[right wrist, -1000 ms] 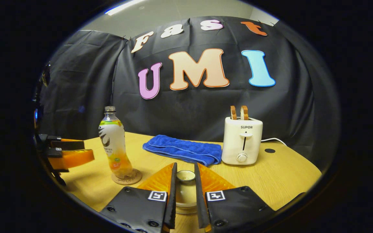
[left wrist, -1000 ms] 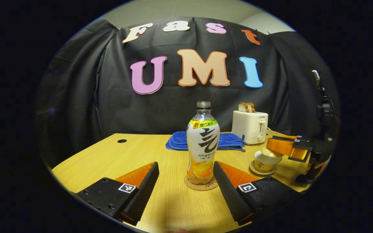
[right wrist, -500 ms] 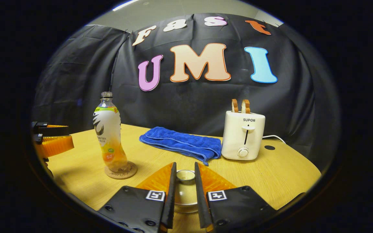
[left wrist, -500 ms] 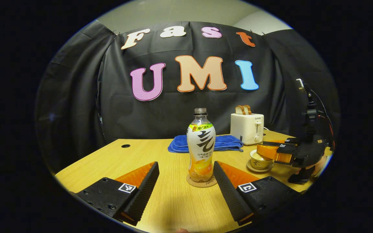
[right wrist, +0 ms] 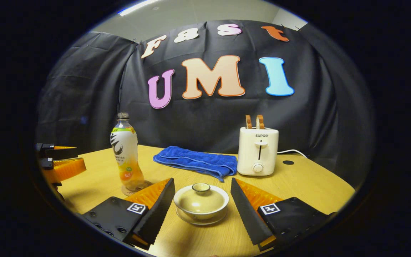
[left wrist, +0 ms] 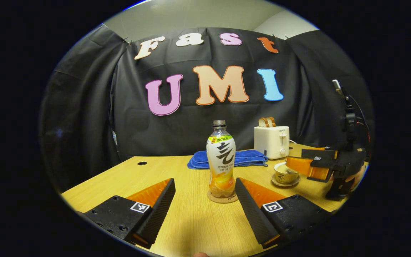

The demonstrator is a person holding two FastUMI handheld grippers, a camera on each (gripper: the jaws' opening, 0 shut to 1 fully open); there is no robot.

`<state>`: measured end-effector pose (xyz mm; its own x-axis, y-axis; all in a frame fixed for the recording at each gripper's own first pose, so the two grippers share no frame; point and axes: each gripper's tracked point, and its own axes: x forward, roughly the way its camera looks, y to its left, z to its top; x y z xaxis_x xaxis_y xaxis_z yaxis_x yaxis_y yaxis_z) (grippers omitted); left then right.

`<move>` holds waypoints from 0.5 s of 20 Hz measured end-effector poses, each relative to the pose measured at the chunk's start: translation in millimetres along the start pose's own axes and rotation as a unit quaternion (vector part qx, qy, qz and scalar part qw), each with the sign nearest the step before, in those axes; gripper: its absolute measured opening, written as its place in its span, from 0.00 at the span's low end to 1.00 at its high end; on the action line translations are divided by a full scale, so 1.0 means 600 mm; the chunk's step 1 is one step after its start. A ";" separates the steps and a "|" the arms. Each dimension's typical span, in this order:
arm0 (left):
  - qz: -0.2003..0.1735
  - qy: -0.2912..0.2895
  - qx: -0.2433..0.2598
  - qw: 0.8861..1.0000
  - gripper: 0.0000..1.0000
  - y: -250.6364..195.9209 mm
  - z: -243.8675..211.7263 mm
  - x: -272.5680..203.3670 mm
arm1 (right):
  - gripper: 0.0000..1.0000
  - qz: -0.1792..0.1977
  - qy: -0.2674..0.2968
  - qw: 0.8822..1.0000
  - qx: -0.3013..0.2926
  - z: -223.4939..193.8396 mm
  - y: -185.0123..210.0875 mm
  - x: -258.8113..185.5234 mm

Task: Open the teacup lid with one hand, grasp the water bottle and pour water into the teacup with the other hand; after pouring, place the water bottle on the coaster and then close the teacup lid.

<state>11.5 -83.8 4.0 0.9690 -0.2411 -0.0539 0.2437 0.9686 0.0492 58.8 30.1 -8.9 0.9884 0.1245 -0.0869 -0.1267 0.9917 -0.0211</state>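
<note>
On the coaster [left wrist: 222, 197] the water bottle [left wrist: 221, 159] stands upright, neck up, between the wide-spread left gripper [left wrist: 205, 203].

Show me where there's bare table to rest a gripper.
Bare wood on the table left of the water bottle toward the round hole, and right of the toaster. Crowded between bottle, blue towel, and teacup.

Both grippers look like the same build; left gripper [left wrist: 203, 210], bottom of the left gripper view, has two wedge-shaped fingers [left wrist: 159, 210] with ribbed inner faces, bolted to flat plates with visible screw heads; each plate wears a small square black-and-white marker tag; right gripper [right wrist: 202, 210] matches, same tags and screws; at the right edge of the left gripper view its dark body carries a mast with thin cables.
</note>
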 end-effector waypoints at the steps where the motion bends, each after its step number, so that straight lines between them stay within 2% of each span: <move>1: 0.000 0.000 0.004 1.000 0.98 0.000 -0.003 -0.006 | 0.98 -0.009 -0.007 1.000 -0.002 0.006 -0.006 -0.017; 2: 0.003 -0.001 0.009 1.000 0.98 0.000 -0.005 -0.010 | 1.00 -0.019 -0.015 1.000 -0.002 0.010 -0.013 -0.033; 5: 0.010 -0.010 0.014 1.000 0.96 0.002 -0.006 -0.021 | 0.94 -0.043 -0.033 0.998 0.012 0.022 -0.026 -0.083; 6: 0.007 -0.008 0.013 1.000 0.96 -0.002 -0.009 -0.026 | 0.99 -0.048 -0.036 0.998 0.018 0.022 -0.028 -0.096; 7: 0.005 -0.004 0.012 1.000 0.96 -0.006 -0.017 -0.029 | 0.94 -0.051 -0.036 0.998 0.020 0.021 -0.030 -0.110; 9: 0.006 -0.001 0.009 1.000 0.96 -0.006 -0.024 -0.033 | 0.94 -0.065 -0.036 0.997 0.017 0.017 -0.039 -0.132; 10: 0.008 0.000 0.008 1.000 0.96 -0.004 -0.026 -0.036 | 0.99 -0.073 -0.033 0.997 0.017 0.012 -0.046 -0.142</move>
<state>-10.4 -80.0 -10.7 0.9728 -0.2256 -0.0523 0.2287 0.9713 0.0651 -21.1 -7.6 6.4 0.9996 -0.0206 -0.0192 0.0207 0.9998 0.0050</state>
